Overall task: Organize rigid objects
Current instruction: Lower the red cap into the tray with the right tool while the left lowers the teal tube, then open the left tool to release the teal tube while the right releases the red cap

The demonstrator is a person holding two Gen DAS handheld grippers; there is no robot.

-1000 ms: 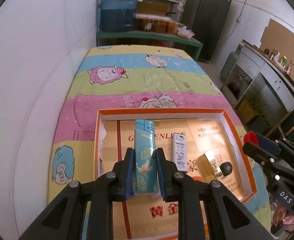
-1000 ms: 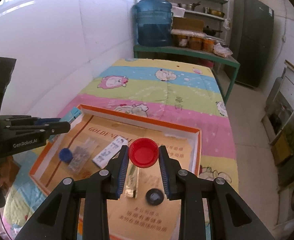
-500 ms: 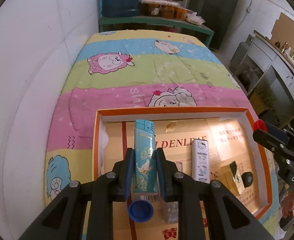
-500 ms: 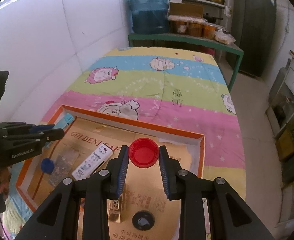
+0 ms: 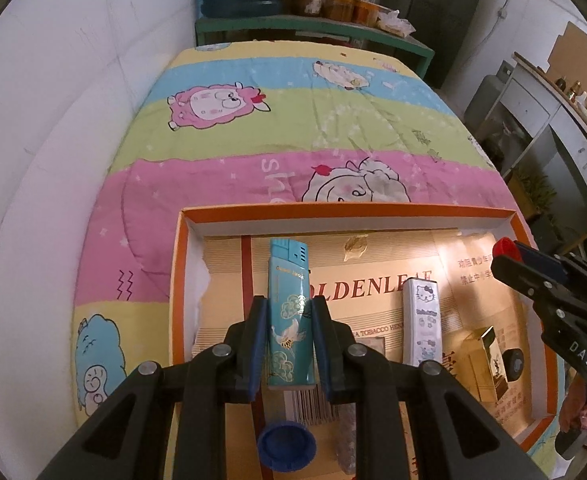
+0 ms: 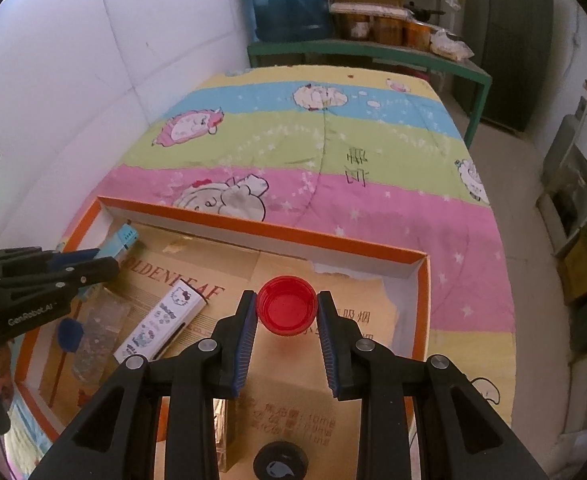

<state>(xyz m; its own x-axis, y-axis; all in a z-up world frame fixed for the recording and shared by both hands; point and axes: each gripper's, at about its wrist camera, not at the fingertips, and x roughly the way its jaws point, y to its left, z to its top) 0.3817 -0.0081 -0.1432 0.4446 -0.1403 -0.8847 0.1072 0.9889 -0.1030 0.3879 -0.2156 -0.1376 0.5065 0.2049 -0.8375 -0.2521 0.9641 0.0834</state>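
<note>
— Holding anything, the left gripper (image 5: 287, 350)?

— Jaws pinched on the teal lighter (image 5: 289, 312), its long axis running straight out along the fingers, poised above the left side of the orange tray (image 5: 345, 213).

— And the right gripper (image 6: 287, 322)?

— Jaws clamped on the red cap (image 6: 286, 304), open side up, above the tray's right half; judged nearer the bare corner there. Blue cap (image 5: 287, 452) lies directly below the left jaws.
</note>
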